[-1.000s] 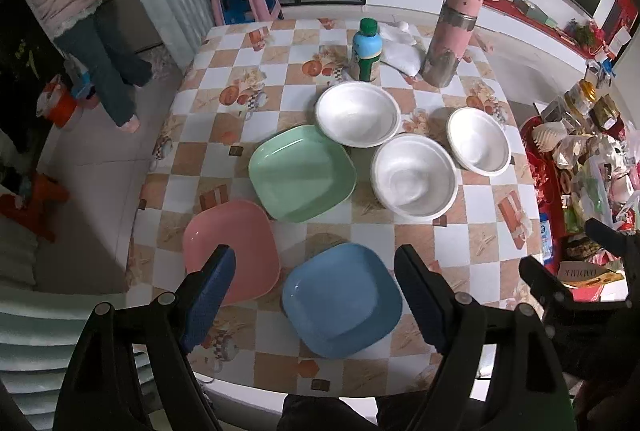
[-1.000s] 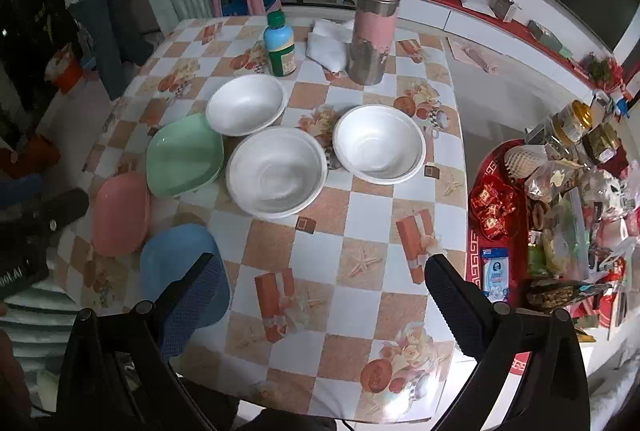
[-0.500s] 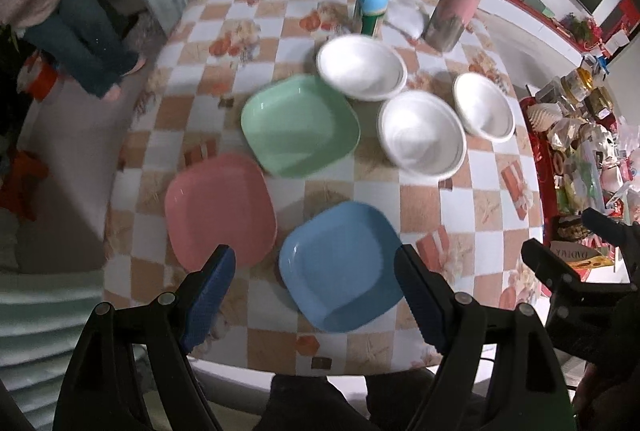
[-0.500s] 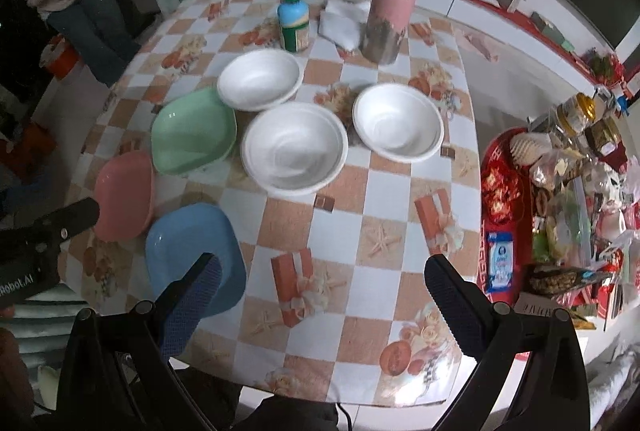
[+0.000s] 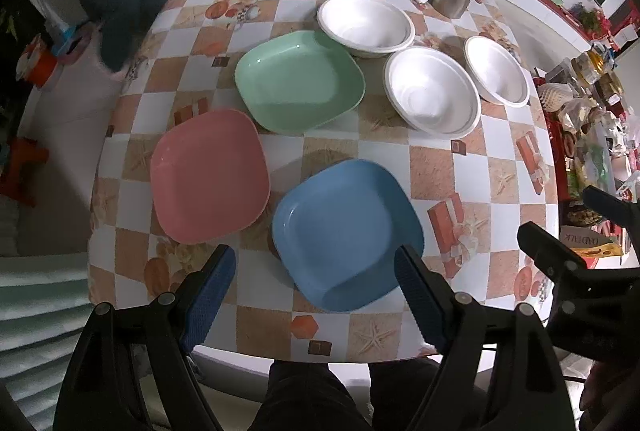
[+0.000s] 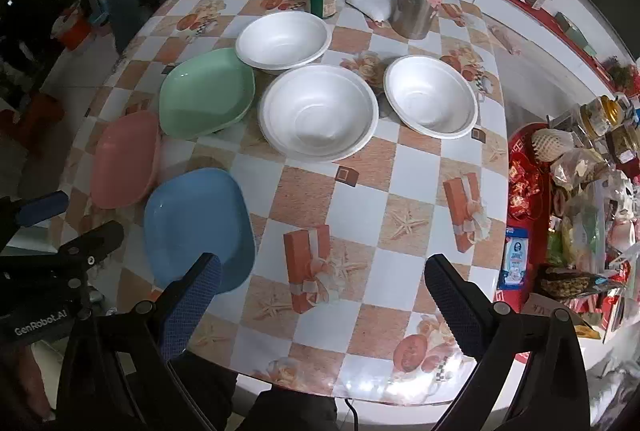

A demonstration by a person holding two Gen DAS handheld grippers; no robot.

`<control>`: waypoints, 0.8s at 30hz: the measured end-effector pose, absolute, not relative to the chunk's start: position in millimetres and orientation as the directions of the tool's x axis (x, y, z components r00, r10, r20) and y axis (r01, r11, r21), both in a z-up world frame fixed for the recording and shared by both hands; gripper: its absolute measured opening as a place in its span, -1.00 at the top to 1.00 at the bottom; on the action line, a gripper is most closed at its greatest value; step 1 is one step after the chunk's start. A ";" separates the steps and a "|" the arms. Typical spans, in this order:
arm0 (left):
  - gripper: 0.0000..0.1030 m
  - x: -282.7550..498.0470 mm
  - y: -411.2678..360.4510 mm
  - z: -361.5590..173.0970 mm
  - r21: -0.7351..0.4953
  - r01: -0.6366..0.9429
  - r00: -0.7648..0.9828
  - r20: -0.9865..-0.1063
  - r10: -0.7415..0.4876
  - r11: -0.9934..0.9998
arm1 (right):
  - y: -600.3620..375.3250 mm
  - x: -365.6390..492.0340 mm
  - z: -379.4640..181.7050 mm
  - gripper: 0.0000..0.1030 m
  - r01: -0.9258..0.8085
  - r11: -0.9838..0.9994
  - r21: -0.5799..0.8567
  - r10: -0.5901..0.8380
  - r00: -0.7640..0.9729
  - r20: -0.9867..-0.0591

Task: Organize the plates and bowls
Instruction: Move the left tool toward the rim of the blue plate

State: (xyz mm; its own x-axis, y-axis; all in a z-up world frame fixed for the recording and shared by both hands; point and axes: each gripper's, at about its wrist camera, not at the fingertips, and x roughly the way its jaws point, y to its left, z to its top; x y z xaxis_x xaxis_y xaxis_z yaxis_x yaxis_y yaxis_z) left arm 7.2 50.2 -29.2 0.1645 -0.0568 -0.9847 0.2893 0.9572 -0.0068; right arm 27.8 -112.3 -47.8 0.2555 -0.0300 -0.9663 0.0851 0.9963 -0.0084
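both views closer to table [image 5: 432, 167] than a second ago, blue plate [image 5: 346, 233] now between left gripper [image 5: 310, 293] fingers, snack pile only in right view, right gripper [image 6: 320, 295] spread wide, empty, left likewise, touching nothing

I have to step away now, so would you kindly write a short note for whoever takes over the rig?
Left claw: open, empty, above the table's near edge, nearest the blue plate.
Right claw: open, empty, over bare tablecloth.
Pink plate, green plate and blue plate lie singly. Three white bowls sit unnested behind them.
Done: nothing stacked.
Left: probably stack the plates and nest the bowls.
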 end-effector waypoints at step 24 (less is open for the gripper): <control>-0.64 -2.1 58.6 -34.8 -0.073 0.179 0.154 -0.983 -0.101 0.981 | -119.4 38.1 44.2 -0.98 0.015 0.999 0.040 0.026 0.530 -0.848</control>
State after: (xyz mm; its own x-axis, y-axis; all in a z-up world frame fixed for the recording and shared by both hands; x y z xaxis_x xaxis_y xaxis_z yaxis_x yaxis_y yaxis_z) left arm -2.1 58.6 -34.8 0.1540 -0.1008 -0.9829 0.1789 0.9812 -0.0726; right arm 38.1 -119.4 44.2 0.5299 0.0258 -0.8476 0.0148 0.9991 0.0396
